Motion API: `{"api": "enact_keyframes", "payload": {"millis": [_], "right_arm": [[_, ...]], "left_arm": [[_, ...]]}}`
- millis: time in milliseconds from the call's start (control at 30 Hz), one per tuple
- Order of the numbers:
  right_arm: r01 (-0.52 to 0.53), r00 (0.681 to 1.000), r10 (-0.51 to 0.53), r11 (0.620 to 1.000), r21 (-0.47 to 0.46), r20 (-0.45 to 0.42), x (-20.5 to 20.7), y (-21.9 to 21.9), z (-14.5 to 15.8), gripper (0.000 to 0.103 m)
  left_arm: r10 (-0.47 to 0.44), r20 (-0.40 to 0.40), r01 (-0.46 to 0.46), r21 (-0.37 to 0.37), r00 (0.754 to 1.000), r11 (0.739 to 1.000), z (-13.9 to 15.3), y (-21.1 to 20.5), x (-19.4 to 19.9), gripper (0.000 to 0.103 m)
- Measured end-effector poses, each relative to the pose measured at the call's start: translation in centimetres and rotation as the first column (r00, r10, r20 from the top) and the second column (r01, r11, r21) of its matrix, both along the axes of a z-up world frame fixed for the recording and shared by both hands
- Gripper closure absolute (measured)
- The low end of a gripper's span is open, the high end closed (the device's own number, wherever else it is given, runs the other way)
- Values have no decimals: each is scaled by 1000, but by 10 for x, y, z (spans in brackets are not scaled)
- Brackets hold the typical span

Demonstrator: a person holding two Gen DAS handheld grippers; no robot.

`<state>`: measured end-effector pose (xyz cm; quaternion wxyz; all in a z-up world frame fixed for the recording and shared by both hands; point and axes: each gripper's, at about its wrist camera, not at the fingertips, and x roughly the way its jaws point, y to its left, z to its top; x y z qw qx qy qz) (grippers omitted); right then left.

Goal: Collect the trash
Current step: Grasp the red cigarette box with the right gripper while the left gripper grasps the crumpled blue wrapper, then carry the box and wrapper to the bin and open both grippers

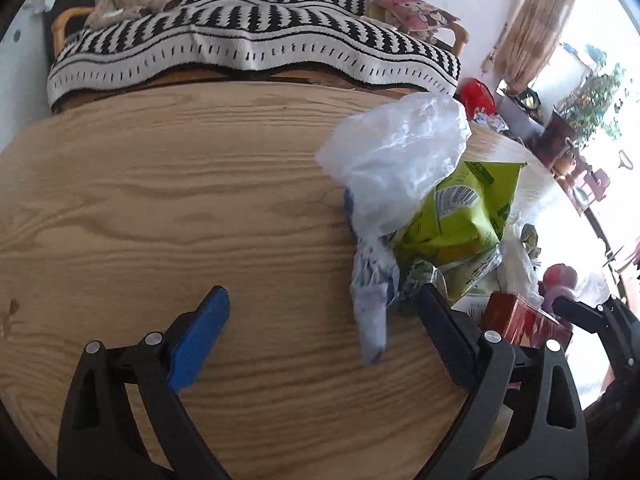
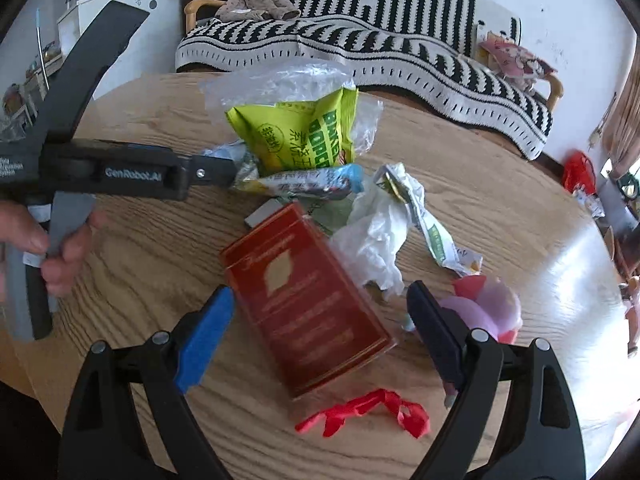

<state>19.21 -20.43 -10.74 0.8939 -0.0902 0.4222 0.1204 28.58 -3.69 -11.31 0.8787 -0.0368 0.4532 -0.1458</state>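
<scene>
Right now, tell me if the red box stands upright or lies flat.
Lying flat: the red box rests on its broad face on the table, printed front facing up.

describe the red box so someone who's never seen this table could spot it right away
On the round wooden table, find the trash pile in front of the striped sofa. At its near edge, between the open right tongs, lies the red box. It is the only stiff, flat-sided item there, dark red with gold print, unlike the crumpled green bag and white wrappers.

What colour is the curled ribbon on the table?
Red; the curled ribbon shows best in the right wrist view.
</scene>
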Motion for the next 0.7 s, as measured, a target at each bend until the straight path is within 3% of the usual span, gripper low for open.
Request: {"api": "enact_keyframes", "payload": {"millis": [33,100,167,267,300,367,700], "right_arm": [[-4,1000,4,1000,6,-4,1,-1,0,20],[-11,1000,11,1000,15,-10,1,-2,-1,26],[-25,1000,25,1000,18,-8,-3,-1,2,34],[-40,999,39,998,44,3,-10,-1,12,58],[-44,999,44,997,56,4,-13,-1,16,67],[-53,999,53,995,83,6,-18,-3,23,71],[-51,999,51,976,213,4,-53,-3,49,75]], "left_arm": [[-9,3,9,-5,1000,1000,0,-2,1,13],[-15,15,15,-5,1000,1000,0,-4,1,30],[-29,5,29,-6,1000,1000,1,-5,0,67],[-26,-3,26,-12,1000,1000,3,-3,-5,84],[-26,2,26,-3,1000,1000,5,-2,-8,85],[-29,16,29,11,999,1000,13,1,-16,86],[-41,109,30,99,993,995,70,18,-86,87]]}}
